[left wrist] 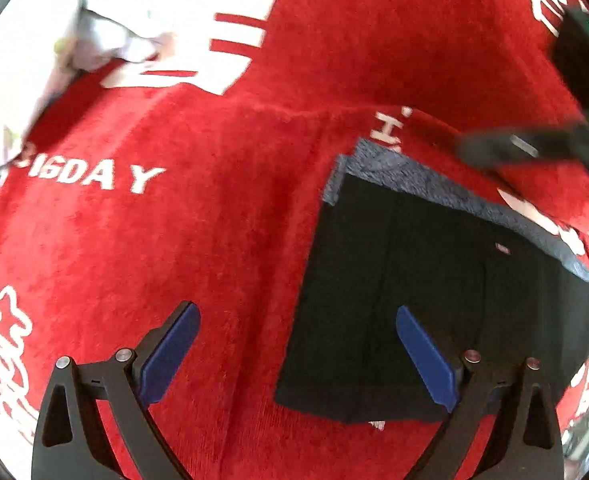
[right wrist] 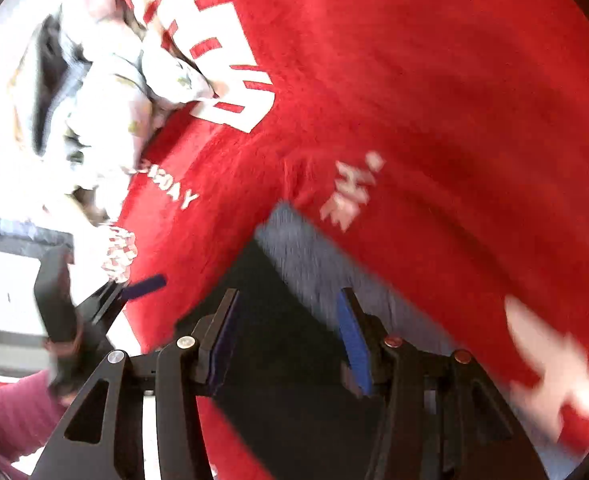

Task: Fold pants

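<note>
The black pants (left wrist: 434, 304) lie folded in a flat rectangle on a red blanket, with a grey fleecy inner layer (left wrist: 434, 184) showing along the far edge. My left gripper (left wrist: 298, 324) is open and empty, held above the pants' left edge. In the right wrist view the pants (right wrist: 290, 360) fill the lower middle, with the grey edge (right wrist: 314, 256) beyond. My right gripper (right wrist: 286, 312) is open above them, holding nothing. The right gripper also shows blurred at the left wrist view's right edge (left wrist: 526, 148), and the left gripper shows at the right wrist view's left (right wrist: 134, 292).
A red blanket (left wrist: 174, 240) with white lettering covers the surface. Crumpled pale patterned cloth (right wrist: 106, 112) lies at the far left, also in the left wrist view (left wrist: 74, 32). A person's maroon sleeve (right wrist: 10, 412) is at lower left.
</note>
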